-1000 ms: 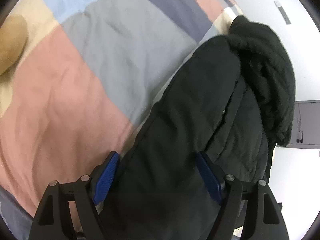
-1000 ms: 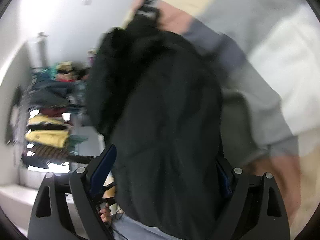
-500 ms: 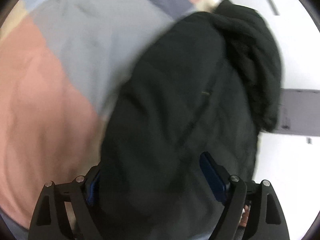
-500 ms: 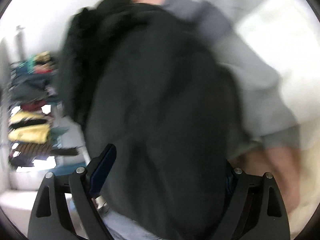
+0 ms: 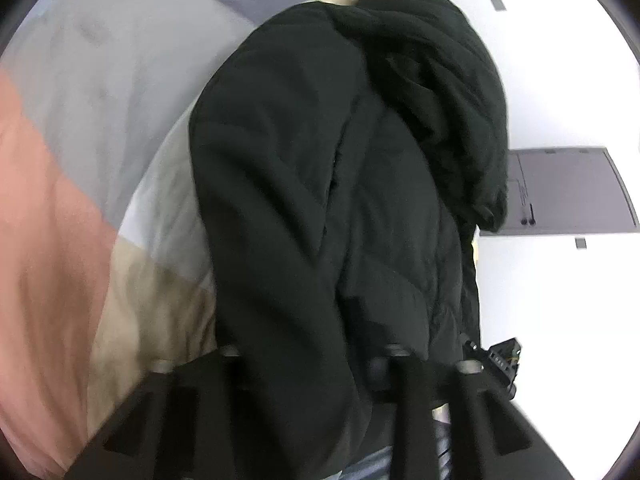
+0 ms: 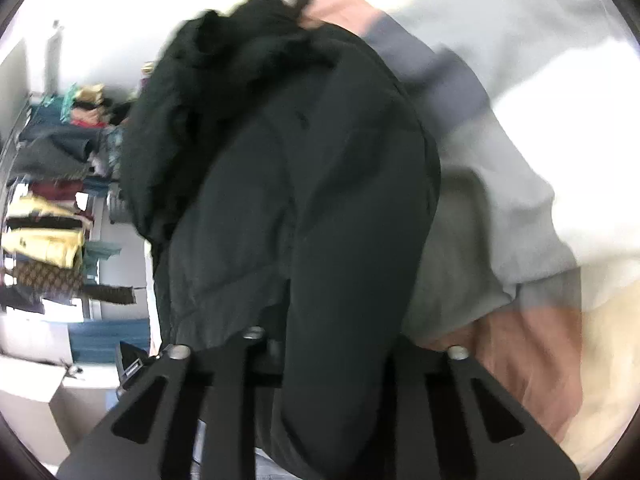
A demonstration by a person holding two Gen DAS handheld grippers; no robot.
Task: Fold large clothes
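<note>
A large black padded jacket [image 5: 320, 200] hangs bunched over the edge of a bed, its fleecy hood [image 5: 440, 92] at the far end. My left gripper [image 5: 308, 364] is shut on a thick fold of the jacket near its hem. The jacket also fills the right wrist view [image 6: 304, 200]. My right gripper [image 6: 340, 356] is shut on another fold of it. The fingertips of both grippers are buried in the fabric.
The bed has a patchwork cover [image 5: 80, 160] in pink, grey, beige and blue blocks, also seen in the right wrist view [image 6: 520, 120]. A rack of hanging clothes [image 6: 52, 200] stands at the left. A grey door [image 5: 568, 192] and white wall lie beyond.
Both grippers have closed from wide open onto the jacket. The blue pads no longer show. The jacket has shifted toward the middle of both views.
</note>
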